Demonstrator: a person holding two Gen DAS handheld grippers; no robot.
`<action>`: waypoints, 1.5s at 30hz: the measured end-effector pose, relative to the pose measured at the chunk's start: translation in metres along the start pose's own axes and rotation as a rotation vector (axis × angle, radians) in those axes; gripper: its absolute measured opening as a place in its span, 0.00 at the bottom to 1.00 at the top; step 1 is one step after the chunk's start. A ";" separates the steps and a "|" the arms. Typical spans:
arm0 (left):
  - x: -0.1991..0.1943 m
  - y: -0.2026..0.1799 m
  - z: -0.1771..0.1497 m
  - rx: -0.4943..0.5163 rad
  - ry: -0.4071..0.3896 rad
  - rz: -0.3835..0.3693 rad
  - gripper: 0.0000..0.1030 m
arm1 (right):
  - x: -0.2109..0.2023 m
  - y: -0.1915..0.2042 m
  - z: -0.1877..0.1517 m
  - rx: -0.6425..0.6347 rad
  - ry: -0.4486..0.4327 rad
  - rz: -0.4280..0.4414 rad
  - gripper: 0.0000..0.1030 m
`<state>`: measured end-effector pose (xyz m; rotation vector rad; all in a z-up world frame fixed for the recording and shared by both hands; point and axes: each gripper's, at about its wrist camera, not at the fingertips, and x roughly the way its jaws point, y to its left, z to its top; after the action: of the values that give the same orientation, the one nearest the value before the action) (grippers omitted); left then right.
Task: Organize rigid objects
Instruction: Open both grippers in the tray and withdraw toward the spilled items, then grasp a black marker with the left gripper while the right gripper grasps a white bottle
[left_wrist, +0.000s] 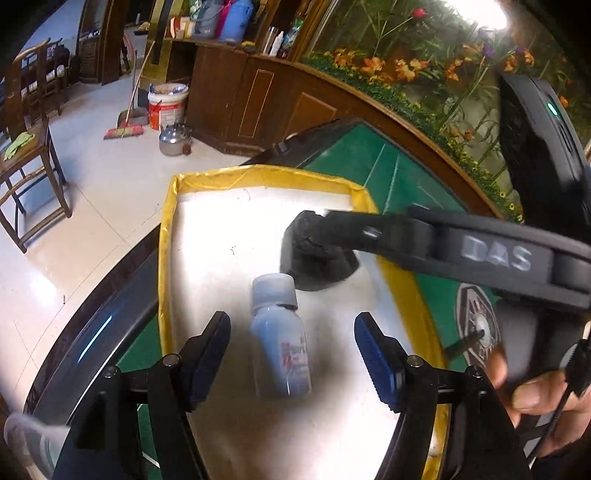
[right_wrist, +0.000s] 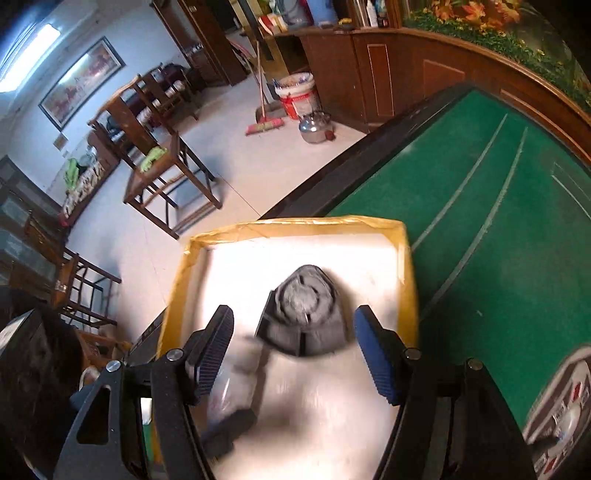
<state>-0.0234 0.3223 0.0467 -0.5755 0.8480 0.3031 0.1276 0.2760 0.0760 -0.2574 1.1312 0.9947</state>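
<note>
With your left gripper (left_wrist: 291, 354) wide open and empty astride the small plastic bottle (left_wrist: 280, 338) lying in the yellow-rimmed tray (left_wrist: 168, 258), close across its stiff, light, probably slippery body, while your right gripper (right_wrist: 293, 354), equally open, hovers over the black cone-shaped piece (right_wrist: 303, 317).

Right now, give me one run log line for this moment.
left gripper: open over bottle | right gripper: open over black object | both in tray

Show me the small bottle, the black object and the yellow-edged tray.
small bottle (left_wrist: 280, 343), left wrist view, on its labelled body.
black object (right_wrist: 303, 314), right wrist view, on its grey top.
yellow-edged tray (left_wrist: 266, 172), left wrist view, on its far rim.
</note>
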 end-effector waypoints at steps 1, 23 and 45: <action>-0.006 -0.004 -0.002 0.010 -0.011 -0.008 0.71 | -0.010 -0.002 -0.006 0.006 -0.014 0.016 0.65; -0.022 -0.201 -0.102 0.519 0.112 -0.196 0.74 | -0.236 -0.164 -0.301 0.413 -0.194 -0.069 0.65; 0.023 -0.264 -0.163 0.593 0.398 -0.157 0.73 | -0.278 -0.199 -0.383 0.539 -0.204 -0.088 0.69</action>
<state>0.0146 0.0138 0.0374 -0.1403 1.2062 -0.2165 0.0186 -0.2258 0.0808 0.2223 1.1447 0.5926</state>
